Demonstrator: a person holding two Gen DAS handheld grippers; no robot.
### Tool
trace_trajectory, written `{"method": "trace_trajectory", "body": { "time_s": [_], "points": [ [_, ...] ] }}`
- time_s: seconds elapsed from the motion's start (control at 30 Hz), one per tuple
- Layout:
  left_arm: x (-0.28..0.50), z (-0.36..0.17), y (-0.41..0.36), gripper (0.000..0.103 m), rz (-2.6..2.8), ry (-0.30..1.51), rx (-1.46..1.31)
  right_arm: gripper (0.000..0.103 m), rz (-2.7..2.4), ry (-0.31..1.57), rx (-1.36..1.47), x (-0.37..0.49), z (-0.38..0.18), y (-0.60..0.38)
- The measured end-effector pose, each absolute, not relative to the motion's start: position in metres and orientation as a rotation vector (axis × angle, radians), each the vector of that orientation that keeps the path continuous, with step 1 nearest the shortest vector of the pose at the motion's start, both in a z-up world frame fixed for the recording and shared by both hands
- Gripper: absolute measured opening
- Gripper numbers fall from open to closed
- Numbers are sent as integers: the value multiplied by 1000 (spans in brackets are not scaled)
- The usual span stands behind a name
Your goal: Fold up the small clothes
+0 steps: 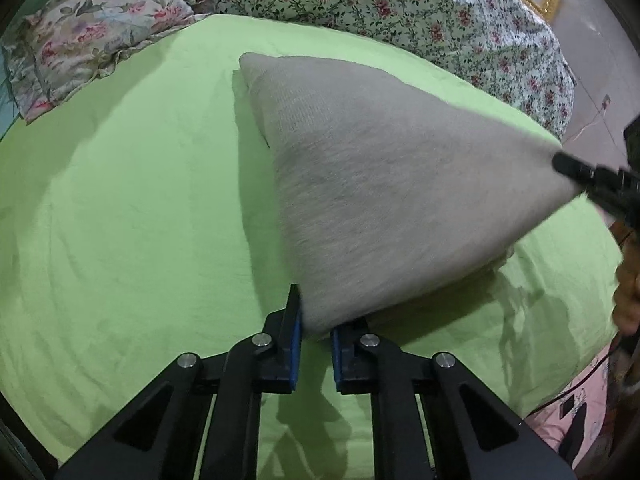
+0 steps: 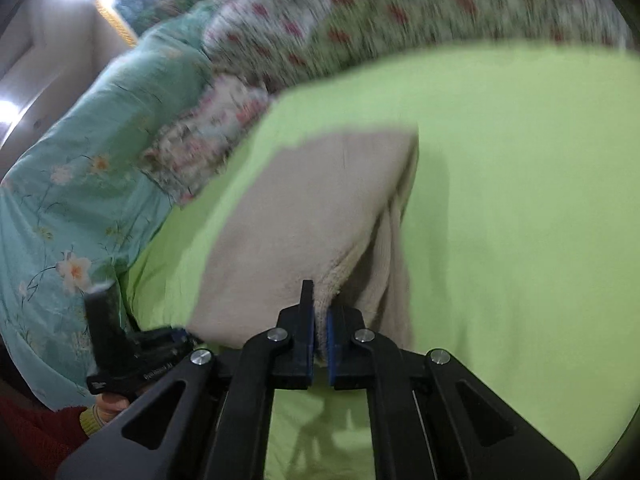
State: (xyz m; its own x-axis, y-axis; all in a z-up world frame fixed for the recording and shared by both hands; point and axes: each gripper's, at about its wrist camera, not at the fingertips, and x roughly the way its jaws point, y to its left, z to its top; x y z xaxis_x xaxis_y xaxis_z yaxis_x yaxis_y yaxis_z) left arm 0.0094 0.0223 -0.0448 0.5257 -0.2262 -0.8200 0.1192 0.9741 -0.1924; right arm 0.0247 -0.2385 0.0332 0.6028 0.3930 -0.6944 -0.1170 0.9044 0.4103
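In the left wrist view the left gripper pinches one near corner of the beige knit cloth lifted off the green bedsheet, while in the right wrist view the right gripper clamps another corner, so the fold's lift looks underway and carrying both corners evenly over the far edge seems next.

beige knit garment | two corners lifted (stretched taut) | far end on green sheet

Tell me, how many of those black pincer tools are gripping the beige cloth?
2. The left gripper pinches the beige cloth's near corner; the right gripper clamps its corner at the right edge. Both are shut on it, above the green sheet.
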Motion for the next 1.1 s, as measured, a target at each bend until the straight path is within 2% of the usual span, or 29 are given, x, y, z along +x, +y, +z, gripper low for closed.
{"method": "trace_trajectory", "body": {
  "time_s": [0.07,0.2,0.43,0.47,0.53,0.7,0.83,1.07,1.1],
  "points": [
    [10,-49,17,10,-206,1012,-106,5,258,934,268,32,24,-242],
    [8,-52,16,9,-207,1029,-95,5,222,1092,258,39,-32,-243],
    [-5,-42,23,10,-294,1058,-74,7,179,1103,285,35,-48,-246],
    [-8,-36,25,10,-313,1050,-71,10,180,1111,280,33,-45,-245],
    [-15,-22,28,10,-350,1019,-71,30,189,1130,317,29,-38,-250],
    [-14,11,26,11,-461,905,-114,41,246,1010,532,34,-2,-281],
    [13,1,13,11,-505,906,-122,42,258,952,568,86,5,-289],
    [40,-43,1,10,-512,1019,-141,42,291,1041,643,187,-43,-276],
    [42,-49,1,10,-509,1032,-150,38,303,1053,654,196,-50,-275]
  ]
}}
